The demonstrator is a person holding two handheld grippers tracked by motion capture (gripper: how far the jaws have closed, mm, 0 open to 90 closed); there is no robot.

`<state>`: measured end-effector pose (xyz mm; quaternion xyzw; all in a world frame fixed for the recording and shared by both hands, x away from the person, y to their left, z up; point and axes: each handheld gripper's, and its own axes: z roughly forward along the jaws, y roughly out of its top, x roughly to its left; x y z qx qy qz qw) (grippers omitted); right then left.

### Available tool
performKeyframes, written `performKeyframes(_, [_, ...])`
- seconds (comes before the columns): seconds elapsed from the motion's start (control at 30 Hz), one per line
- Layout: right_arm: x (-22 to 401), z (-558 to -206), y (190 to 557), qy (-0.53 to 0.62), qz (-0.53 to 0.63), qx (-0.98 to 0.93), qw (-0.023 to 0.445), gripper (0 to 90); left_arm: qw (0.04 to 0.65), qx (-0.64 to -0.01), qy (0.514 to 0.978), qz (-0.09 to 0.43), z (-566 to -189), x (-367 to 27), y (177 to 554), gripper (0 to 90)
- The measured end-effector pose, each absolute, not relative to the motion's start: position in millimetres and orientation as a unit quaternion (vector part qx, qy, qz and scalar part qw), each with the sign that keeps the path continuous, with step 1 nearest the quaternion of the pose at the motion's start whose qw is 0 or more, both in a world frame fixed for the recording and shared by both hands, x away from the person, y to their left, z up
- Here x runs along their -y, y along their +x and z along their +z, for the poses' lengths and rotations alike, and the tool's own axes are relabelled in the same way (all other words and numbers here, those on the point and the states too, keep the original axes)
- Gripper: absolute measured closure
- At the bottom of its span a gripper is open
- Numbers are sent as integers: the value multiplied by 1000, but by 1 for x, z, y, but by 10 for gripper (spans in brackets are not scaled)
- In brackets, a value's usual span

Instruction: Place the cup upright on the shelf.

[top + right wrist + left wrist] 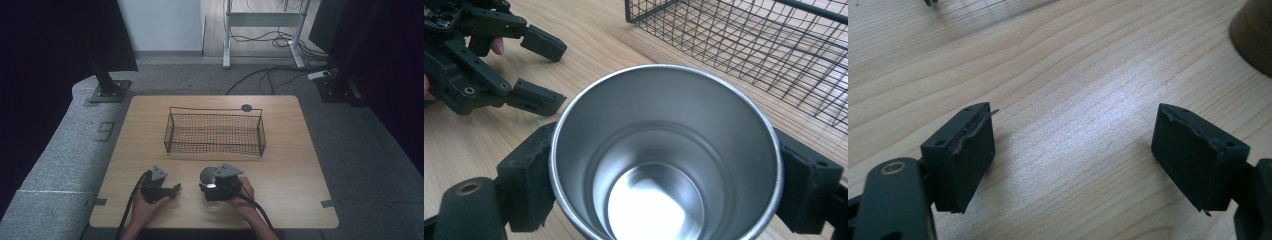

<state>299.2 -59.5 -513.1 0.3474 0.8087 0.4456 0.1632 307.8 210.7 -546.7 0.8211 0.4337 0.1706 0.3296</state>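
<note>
Clamping a shiny steel cup [666, 160] between both black pads [531, 182] of the right tool [212, 184], one pad pressing each side of the cup's wall just under the rim. Standing upright on the wooden desk [290, 165], mouth open toward the right gripper view, bare metal bottom showing and nothing inside. Sitting near the desk's front edge, right of centre, just in front of the black wire basket [215, 132] yet apart from it. Resting the left tool [173, 189] on the desk just beside the cup, to its left, jaws spread wide and gripping nothing, bare wood showing between the two pads in the left gripper view. Showing the same spread jaws at the upper left of the right gripper view, near the cup but not touching it. Lying behind both tools, the basket standing lengthwise across the middle of the desk.
</note>
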Motion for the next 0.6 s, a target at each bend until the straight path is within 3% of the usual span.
performKeyframes(0.6, [78, -499, 299, 352, 461, -797, 165, 137, 329, -433, 821, 170, -547, -211, 308, 175])
